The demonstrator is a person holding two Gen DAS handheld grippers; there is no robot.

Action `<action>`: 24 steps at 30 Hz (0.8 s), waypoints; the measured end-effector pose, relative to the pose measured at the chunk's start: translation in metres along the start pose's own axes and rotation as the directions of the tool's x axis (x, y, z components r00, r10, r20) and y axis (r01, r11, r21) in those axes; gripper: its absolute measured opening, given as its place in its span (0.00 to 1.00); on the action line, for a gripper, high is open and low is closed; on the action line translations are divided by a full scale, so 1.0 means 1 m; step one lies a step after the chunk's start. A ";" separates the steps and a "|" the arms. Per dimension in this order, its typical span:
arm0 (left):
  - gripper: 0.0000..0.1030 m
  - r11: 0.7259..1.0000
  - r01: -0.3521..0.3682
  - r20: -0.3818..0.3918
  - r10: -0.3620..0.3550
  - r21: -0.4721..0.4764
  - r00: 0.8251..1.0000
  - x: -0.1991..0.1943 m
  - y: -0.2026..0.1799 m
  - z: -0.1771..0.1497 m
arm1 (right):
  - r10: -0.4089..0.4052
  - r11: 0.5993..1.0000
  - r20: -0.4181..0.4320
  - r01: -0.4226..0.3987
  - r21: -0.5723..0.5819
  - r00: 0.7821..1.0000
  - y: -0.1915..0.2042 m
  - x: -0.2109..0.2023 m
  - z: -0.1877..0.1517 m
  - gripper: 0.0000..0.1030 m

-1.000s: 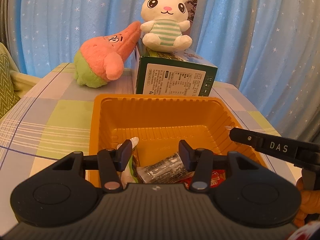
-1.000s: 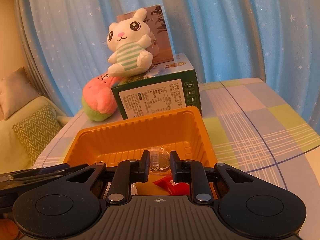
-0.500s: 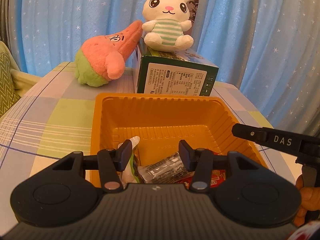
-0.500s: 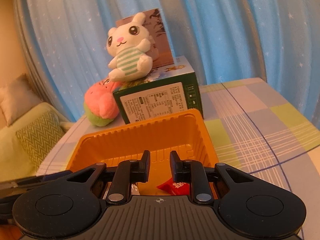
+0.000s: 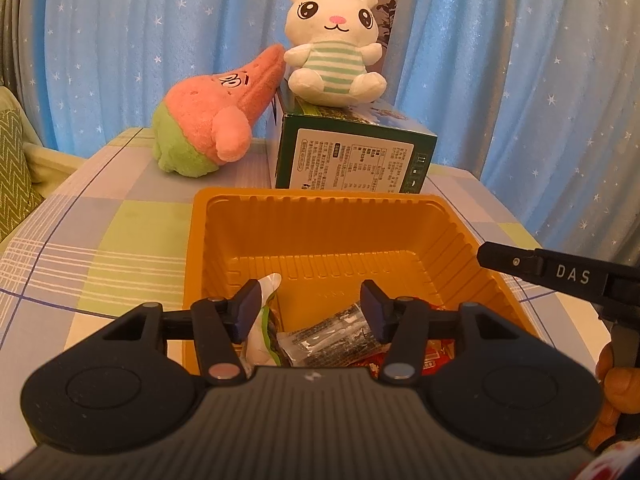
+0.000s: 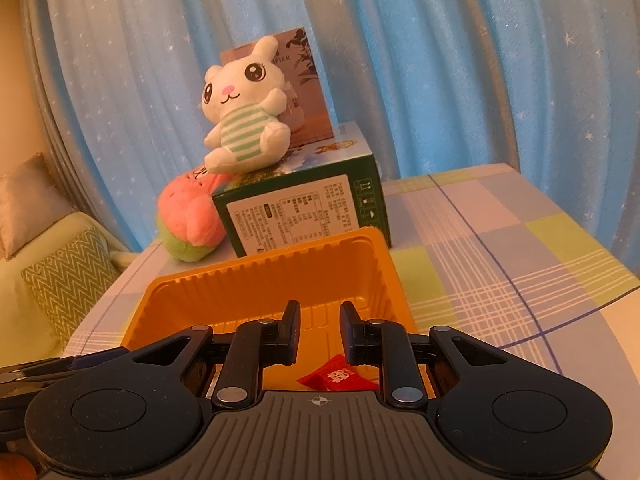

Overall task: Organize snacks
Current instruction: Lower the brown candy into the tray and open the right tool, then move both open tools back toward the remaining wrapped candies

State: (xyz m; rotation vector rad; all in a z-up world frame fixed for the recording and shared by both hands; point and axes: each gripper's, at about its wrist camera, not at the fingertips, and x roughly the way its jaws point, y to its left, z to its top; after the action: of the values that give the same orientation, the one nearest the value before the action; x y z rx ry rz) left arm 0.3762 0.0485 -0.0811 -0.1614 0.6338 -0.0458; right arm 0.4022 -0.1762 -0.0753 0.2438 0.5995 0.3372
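A: Left gripper (image 5: 311, 304): jaws apart, just widened a little, nothing pressed between them. It hangs over the near end of the orange tray (image 5: 320, 216). Below it lie a white-green packet (image 5: 262, 328), a clear dark-printed packet (image 5: 332, 336) and a red wrapper (image 5: 434, 360).

B: Right gripper (image 6: 320, 330): jaws nearly together, narrow gap, empty. Only a red candy (image 6: 334, 376) shows in the tray from this view.

A: Left view alone shows the other packets. Both show the green box (image 5: 352, 156) behind the tray, with the white bunny (image 5: 334, 44) on top.
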 end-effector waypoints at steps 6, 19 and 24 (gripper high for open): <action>0.51 1.000 -0.003 0.006 0.003 0.015 1.000 -0.007 -0.004 -0.004 | -0.018 1.000 0.036 0.018 -0.015 0.999 0.001 -0.011 -0.002 0.23; 0.70 0.999 0.016 0.012 -0.017 0.046 1.000 -0.034 -0.020 -0.013 | -0.042 0.999 0.099 0.042 0.000 0.994 -0.005 -0.052 -0.015 0.65; 0.86 0.997 -0.011 0.040 0.007 0.080 0.999 -0.058 -0.026 -0.026 | -0.058 0.998 0.112 0.057 0.017 0.992 -0.009 -0.075 -0.021 0.72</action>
State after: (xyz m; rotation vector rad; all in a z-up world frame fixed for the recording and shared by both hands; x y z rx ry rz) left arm 0.3142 0.0246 -0.0638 -0.0820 0.5925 -0.0591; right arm 0.3335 -0.2106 -0.0571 0.2566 0.4966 0.2621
